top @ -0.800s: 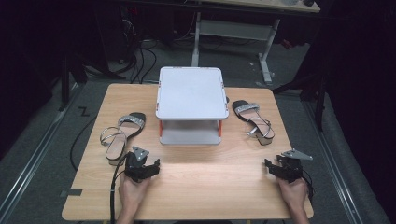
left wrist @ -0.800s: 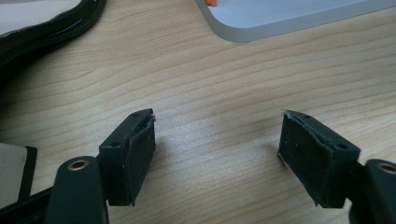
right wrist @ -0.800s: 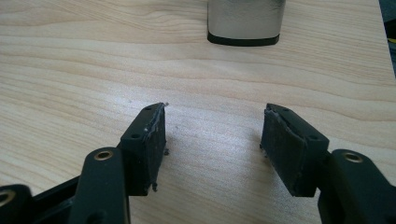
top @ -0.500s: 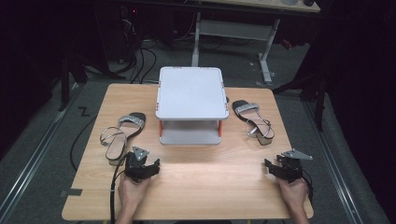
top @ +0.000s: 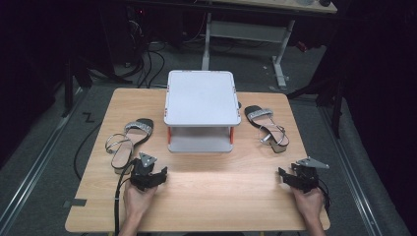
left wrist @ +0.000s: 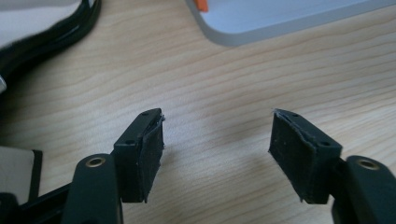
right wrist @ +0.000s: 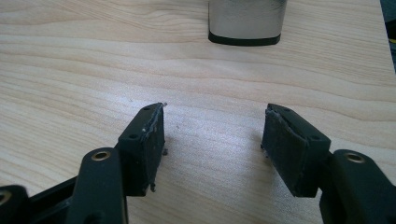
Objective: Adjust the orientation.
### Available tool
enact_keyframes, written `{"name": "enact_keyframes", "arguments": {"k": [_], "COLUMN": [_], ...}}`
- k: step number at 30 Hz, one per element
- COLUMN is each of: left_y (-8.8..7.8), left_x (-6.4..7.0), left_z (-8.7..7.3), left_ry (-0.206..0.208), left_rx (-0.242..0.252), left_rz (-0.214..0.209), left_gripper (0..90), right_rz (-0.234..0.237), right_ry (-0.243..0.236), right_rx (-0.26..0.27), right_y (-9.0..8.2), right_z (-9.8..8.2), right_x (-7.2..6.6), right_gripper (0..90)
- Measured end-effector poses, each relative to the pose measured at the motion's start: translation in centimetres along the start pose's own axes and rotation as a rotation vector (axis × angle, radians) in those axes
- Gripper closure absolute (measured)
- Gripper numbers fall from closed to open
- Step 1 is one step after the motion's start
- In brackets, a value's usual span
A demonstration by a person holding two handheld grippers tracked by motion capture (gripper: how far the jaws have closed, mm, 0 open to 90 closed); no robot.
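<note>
Sandals flank a white two-tier stand (top: 199, 110) on a pale wooden table (top: 206, 196) in the high view: the left sandal (top: 125, 143), with a glittering strap and thin silver loops, lies just ahead of the left gripper (top: 153, 178); the right sandal (top: 268, 128), block-heeled, sits near the stand's right side, some way ahead of the right gripper (top: 285, 177). Both hands rest near the table's front edge, forearms cut off at the bottom. The floor beyond is dark, its cables hard to make out.

Left gripper view: the left gripper (left wrist: 217, 140) has its black, felt-like pads standing apart over bare wood grain, nothing between them. A dark sandal edge (left wrist: 51, 30) is cropped at upper left; the stand's grey rounded base (left wrist: 280, 21) with an orange leg is cut off at the top.

Right gripper view: the right gripper (right wrist: 215, 133) likewise gapes empty above the tabletop. The sandal's metallic heel (right wrist: 246, 21), black-tipped, is clipped by the upper edge.
</note>
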State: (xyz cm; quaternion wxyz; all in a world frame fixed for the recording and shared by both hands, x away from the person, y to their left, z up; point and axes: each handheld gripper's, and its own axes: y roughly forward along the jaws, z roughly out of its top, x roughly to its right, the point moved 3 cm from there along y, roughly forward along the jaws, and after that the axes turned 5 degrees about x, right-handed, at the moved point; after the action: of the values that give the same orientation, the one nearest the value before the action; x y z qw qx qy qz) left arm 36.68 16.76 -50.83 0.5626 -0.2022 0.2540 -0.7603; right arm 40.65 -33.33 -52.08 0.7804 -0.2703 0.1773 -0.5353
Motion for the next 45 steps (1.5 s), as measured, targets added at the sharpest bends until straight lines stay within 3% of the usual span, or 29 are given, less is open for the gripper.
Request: {"name": "enact_keyframes", "arguments": {"k": [9,25,38,45], "left_y": [-2.2,-3.7,-3.3,-1.1], "left_x": [-1.0,-3.8,-7.6,-9.6], "left_z": [3.2,7.1,9.2,9.1], "left_ry": [0.021,0.019,0.013,-0.029], "left_rx": [0.035,0.011,-0.104,-0.186], "left_rz": [0.015,0.049,0.085,0.119], "left_gripper": [34.6,29.7,23.9,19.4], "right_rz": [0.002,0.006,0.006,0.006], "right_ry": [-0.002,-0.003,-0.003,-0.003], "right_rx": [-0.001,-0.002,-0.003,-0.003], "right_y": [0.0,0.0,0.0,0.0], "right_z": [0.0,0.0,0.0,0.0], "right_x": [0.0,0.0,0.0,0.0], "right_gripper": [38.3,37.2,36.8,36.7]}}
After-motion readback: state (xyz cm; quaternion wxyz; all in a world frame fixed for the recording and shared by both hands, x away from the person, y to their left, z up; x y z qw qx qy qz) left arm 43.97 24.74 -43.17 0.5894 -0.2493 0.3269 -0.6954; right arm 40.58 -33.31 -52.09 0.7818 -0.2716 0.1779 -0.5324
